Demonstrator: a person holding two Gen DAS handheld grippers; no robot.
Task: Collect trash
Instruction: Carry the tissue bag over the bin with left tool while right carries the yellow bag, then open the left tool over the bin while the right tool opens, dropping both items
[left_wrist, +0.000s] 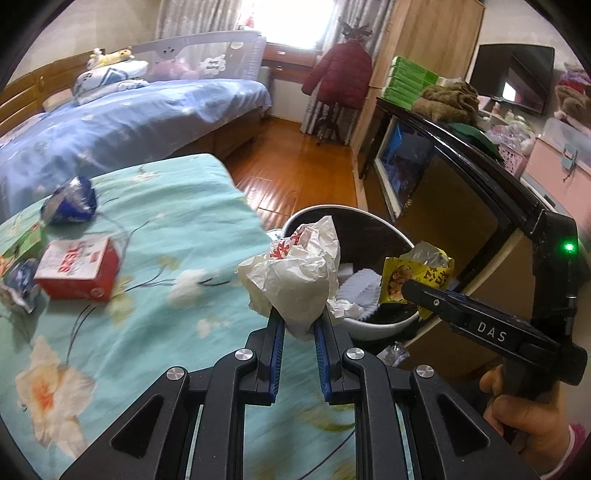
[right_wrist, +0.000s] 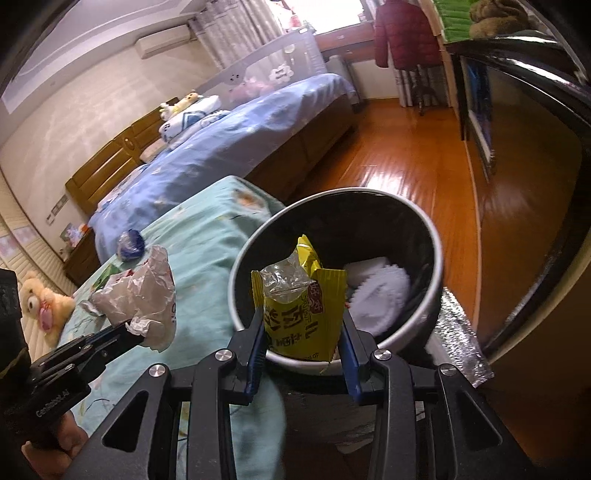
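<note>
Trash in both my claws: left gripper (left_wrist: 299, 317) pinches crumpled paper (left_wrist: 295, 273), right gripper (right_wrist: 303, 332) clamps yellow wrapper (right_wrist: 301, 314). Centre each over bin (right_wrist: 437, 258) before releasing.

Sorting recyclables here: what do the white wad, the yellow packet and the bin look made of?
White wad: thin paper or plastic film, matte, sharply crumpled, red print; hard to tell which.
Yellow packet: glossy printed plastic film, with a clear torn top.
Bin: a hard shell, probably plastic or metal; pale smooth rim, dark inside.
</note>
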